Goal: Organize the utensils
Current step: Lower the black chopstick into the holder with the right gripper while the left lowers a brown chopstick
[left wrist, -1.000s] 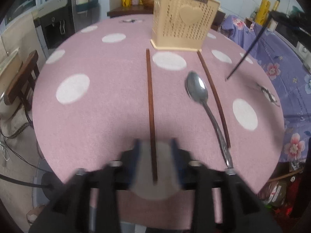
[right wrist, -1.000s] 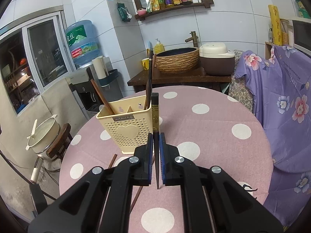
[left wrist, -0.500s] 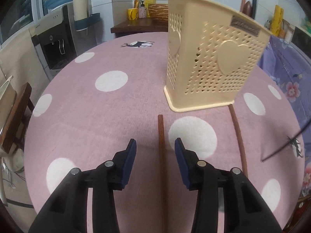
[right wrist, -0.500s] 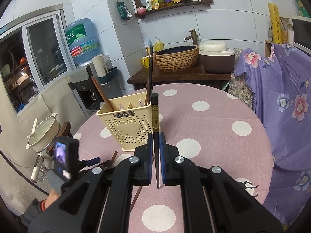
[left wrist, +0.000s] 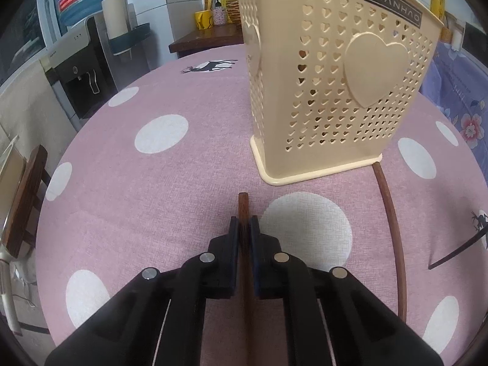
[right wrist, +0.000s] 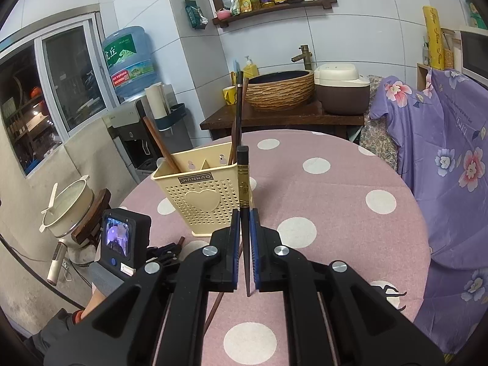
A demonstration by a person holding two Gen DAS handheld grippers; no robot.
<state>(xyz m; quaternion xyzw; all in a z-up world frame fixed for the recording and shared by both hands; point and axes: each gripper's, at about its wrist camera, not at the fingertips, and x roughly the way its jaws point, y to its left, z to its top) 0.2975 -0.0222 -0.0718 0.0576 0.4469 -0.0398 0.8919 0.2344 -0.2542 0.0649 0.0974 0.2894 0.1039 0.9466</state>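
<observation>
A cream perforated utensil holder (left wrist: 335, 91) stands on the pink dotted table (left wrist: 152, 183); it also shows in the right wrist view (right wrist: 201, 195), with several chopsticks standing in it. My left gripper (left wrist: 244, 228) is shut on a brown chopstick (left wrist: 243, 204) that lies on the cloth, its tip just short of the holder's base. A second brown chopstick (left wrist: 393, 228) lies to the right. My right gripper (right wrist: 244, 222) is shut on a black chopstick (right wrist: 243, 180) with a gold band, held upright above the table.
The left gripper's camera body (right wrist: 123, 238) and the person's arm are at the table's left edge. A sideboard with a woven basin (right wrist: 279, 90) and rice cooker (right wrist: 341, 88) stands behind. A purple floral cloth (right wrist: 451, 167) hangs at the right. A water dispenser (left wrist: 82, 70) stands at the left.
My left gripper has moved forward along the brown chopstick towards the holder and closed on it near its far end. The right gripper holds still with the black chopstick.
</observation>
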